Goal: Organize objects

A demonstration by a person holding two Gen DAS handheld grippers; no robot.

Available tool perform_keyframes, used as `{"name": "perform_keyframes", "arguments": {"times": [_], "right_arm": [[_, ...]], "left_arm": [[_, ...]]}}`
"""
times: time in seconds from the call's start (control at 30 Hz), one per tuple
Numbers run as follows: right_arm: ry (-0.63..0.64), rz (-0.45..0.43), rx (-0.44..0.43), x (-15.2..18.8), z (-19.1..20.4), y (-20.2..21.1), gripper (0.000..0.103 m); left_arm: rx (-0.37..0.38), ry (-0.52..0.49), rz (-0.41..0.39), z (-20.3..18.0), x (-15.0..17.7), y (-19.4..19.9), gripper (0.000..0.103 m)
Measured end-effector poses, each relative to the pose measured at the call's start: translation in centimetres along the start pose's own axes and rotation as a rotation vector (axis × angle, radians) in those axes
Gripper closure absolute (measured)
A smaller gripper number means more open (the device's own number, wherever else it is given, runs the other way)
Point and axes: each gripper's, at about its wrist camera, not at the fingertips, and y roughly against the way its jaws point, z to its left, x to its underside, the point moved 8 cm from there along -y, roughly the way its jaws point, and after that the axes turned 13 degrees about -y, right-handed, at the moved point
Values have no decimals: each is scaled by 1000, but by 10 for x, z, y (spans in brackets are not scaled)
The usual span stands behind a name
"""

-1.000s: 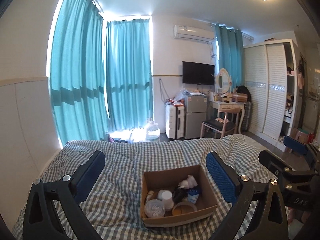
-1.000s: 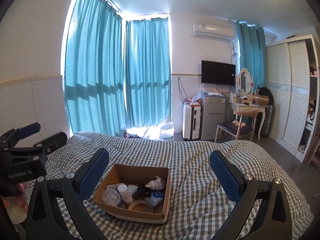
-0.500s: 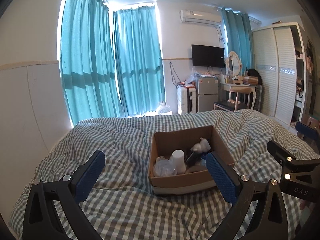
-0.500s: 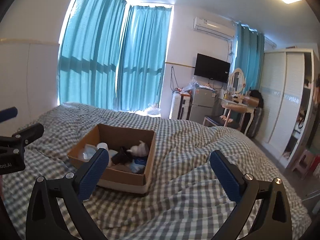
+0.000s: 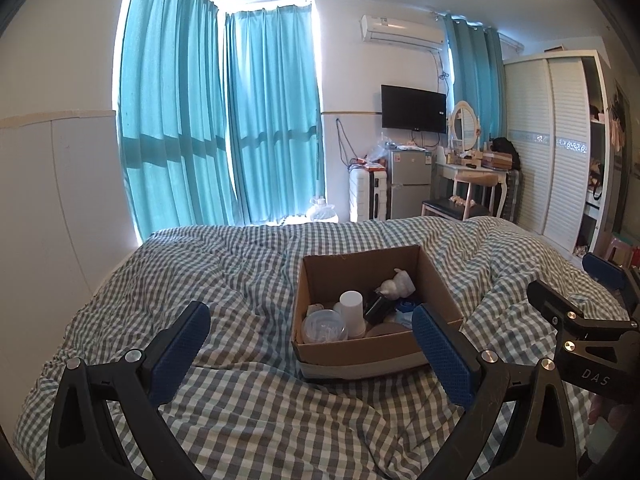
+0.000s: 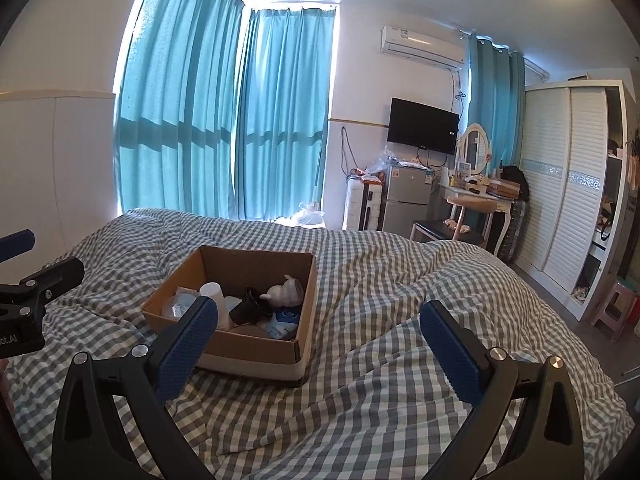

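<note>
**Both tongs spread above the box on the bed**

Compared with half a second ago, both cameras have tipped back up a little, so the open brown cardboard box (image 5: 370, 312) sits lower in my left view and more of the room shows behind it. It rests on the rumpled grey-and-white checked duvet (image 5: 248, 400), roughly mid-bed, and everything small I can see is inside it: a white plastic cup (image 5: 352, 312) standing upright, a clear round lidded tub (image 5: 323, 327) at the near left corner, a black object (image 6: 250, 309) leaning in the middle, a white figurine-like lump (image 6: 285, 293) toward the back right, and a blue-and-white packet (image 6: 282, 322). I cannot see any loose item out on the duvet.

My left gripper (image 5: 310, 350) is spread wide and holds nothing; its right finger overlaps the box's near right corner in my view. My right gripper (image 6: 318, 346) is likewise spread and empty, the box off to its left.

That fits either a box waiting to be emptied or one already filled, so I commit to neither.

Risks as I judge them: the duvet is soft and creased, so pressing on a wall could tilt the box and topple the cup. The contents are crowded, and a wide finger could nudge a neighbour. Both grippers are close together, so they could collide.
</note>
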Motion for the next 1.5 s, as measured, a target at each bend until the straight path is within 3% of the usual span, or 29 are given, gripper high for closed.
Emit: {"name": "perform_keyframes", "arguments": {"times": [0.33,1.5], "right_arm": [[-49,28,-28,1,0,0,1],[-26,22,-21,-2,7,6,1]], "left_arm": [[1,8,5,1,-1,1,0],[4,10,7,2,-3,8,0]]}}
